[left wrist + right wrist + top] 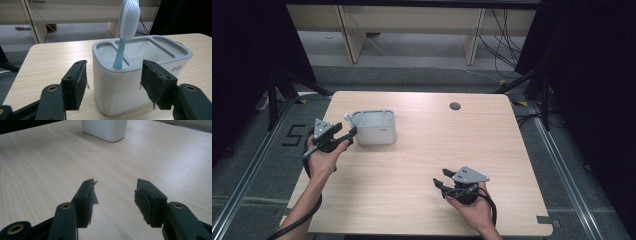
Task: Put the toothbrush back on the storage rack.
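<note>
Left gripper view: jaws apart at the holder with the toothbrush.
Low in the frame, the left gripper (113, 86) has its jaws spread either side of the white holder (120, 90), pads clear of it; a blue toothbrush (125, 32) stands in its left compartment. In the high view's lower right, the right gripper (443, 180) is open over bare bench (422, 165).

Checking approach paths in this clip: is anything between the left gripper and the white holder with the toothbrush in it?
Nothing visible. The left gripper has its jaws open on either side of the near end of the white holder, not pressing it. The toothbrush stands upright in the nearest compartment, above the jaws.
</note>
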Motion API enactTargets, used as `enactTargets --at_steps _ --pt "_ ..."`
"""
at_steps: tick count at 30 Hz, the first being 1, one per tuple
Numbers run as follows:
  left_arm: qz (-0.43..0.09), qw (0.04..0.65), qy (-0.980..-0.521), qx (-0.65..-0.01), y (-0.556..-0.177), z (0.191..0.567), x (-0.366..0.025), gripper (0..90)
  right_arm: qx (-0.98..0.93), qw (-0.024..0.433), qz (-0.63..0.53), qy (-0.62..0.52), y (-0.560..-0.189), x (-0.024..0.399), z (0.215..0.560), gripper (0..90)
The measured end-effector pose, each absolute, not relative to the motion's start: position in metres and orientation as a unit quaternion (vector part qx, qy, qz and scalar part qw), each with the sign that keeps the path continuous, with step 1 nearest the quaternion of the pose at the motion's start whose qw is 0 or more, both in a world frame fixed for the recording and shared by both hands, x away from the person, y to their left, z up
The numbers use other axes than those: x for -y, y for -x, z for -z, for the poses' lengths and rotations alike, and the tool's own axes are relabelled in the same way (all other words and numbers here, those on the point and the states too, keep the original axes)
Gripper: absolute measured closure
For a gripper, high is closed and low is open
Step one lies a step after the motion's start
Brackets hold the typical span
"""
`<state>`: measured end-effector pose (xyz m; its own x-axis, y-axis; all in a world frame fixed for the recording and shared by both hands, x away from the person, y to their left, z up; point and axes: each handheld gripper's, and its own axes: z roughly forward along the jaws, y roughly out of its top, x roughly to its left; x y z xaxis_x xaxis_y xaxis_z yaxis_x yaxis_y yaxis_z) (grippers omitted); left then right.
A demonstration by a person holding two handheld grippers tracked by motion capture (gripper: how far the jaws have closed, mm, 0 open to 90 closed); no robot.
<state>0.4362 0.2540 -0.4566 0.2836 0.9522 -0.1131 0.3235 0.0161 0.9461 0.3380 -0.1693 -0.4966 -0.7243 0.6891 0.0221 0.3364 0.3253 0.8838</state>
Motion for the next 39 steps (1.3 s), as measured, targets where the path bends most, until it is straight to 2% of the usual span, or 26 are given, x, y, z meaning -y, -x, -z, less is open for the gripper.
enactTargets --at_steps 2,9,10,22,32,39 --pt "-0.316 0.496 -0.628 -0.509 -0.432 0.458 -0.256 37.1 -0.794 0.176 -0.488 -0.318 -0.339 0.169 0.497 50.0" --pt "-0.315 0.491 -0.629 -0.514 -0.413 0.466 -0.26 37.1 -0.792 0.195 -0.483 -0.32 -0.339 0.17 0.497 50.0" --pt "-0.315 0.492 -0.628 -0.515 -0.41 0.468 -0.26 37.0 -0.793 0.182 -0.483 -0.325 -0.338 0.169 0.497 50.0" --pt "-0.315 0.491 -0.638 -0.503 -0.377 0.492 -0.258 36.6 -0.794 0.18 -0.481 -0.325 -0.339 0.17 0.498 50.0" --pt "-0.315 0.492 -0.643 -0.495 -0.364 0.511 -0.259 36.6 -0.792 0.195 -0.483 -0.319 -0.34 0.17 0.5 49.9" --pt "-0.324 0.494 -0.644 -0.486 -0.357 0.521 -0.256 36.5 -0.792 0.178 -0.48 -0.332 -0.337 0.169 0.501 49.9"
